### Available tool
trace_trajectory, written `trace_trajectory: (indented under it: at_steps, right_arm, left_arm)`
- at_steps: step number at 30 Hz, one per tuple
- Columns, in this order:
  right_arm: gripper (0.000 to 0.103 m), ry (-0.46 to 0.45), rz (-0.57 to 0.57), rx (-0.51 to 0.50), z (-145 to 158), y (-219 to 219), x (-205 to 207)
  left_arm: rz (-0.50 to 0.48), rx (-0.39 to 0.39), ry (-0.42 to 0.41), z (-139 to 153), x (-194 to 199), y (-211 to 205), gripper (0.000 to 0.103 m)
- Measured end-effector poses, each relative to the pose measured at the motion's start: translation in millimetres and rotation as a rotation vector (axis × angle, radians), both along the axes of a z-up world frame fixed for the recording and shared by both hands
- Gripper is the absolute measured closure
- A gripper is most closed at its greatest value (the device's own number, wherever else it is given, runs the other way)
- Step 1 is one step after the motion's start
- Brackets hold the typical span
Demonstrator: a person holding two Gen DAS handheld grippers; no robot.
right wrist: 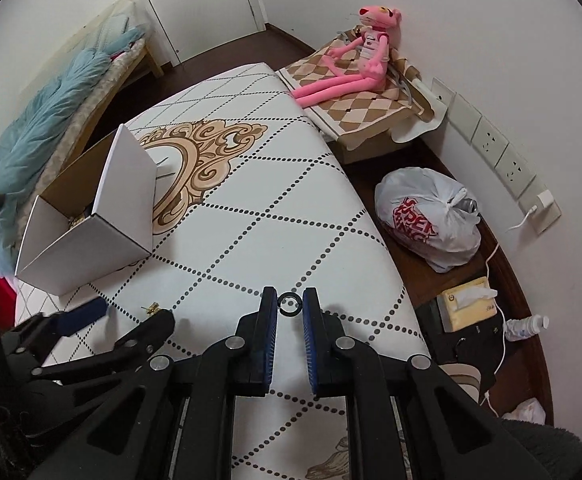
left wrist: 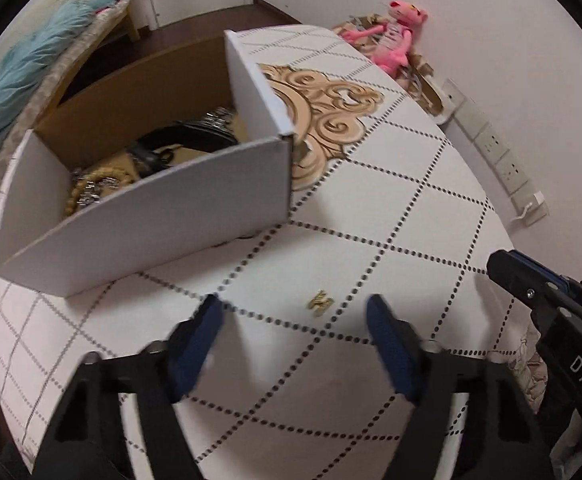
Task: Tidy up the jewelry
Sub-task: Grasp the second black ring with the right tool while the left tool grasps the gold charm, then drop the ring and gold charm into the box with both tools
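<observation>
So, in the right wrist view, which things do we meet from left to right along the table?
White box → gold earring → black ring → white plastic bag, beside the table.

Desk [right wrist: 291, 184], white cover with dotted diamond grid and gold scrollwork: open cardboard box [left wrist: 151, 208] at left, small gold earring [left wrist: 321, 303] lying apart near front.

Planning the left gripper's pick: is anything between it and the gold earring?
Nothing visible. The earring lies alone on the table, just ahead of the open left gripper; the box stands off to the side.
</observation>
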State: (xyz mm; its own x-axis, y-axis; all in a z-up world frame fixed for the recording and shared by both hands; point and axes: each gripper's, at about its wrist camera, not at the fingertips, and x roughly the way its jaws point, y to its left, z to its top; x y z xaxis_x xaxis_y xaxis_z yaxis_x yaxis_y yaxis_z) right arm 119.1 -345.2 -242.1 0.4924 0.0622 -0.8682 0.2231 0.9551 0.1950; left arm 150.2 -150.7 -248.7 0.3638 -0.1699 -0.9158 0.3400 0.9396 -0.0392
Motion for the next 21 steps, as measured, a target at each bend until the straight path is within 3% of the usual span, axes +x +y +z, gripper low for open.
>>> trace_trajectory:
  at_steps: [2, 8, 16, 21]
  right_arm:
    - [0.090, 0.001, -0.005, 0.008, -0.6, -1.1, 0.2]
    - [0.090, 0.005, -0.012, 0.009, -2.5, -0.6, 0.9]
    - [0.090, -0.015, -0.005, 0.018, 5.8, 2.3, -0.6]
    - [0.090, -0.044, 0.018, 0.053, 27.9, 8.6, -1.5]
  left_arm:
    - [-0.017, 0.007, -0.010, 0.6, -0.5, -4.3, 0.047]
    - [-0.057, -0.008, -0.027, 2.7, -2.4, -5.7, 0.093]
    - [-0.039, -0.076, -0.015, 7.6, -11.1, 7.4, 0.093]
    - [-0.002, -0.155, -0.004, 39.0, -20.1, 35.1, 0.093]
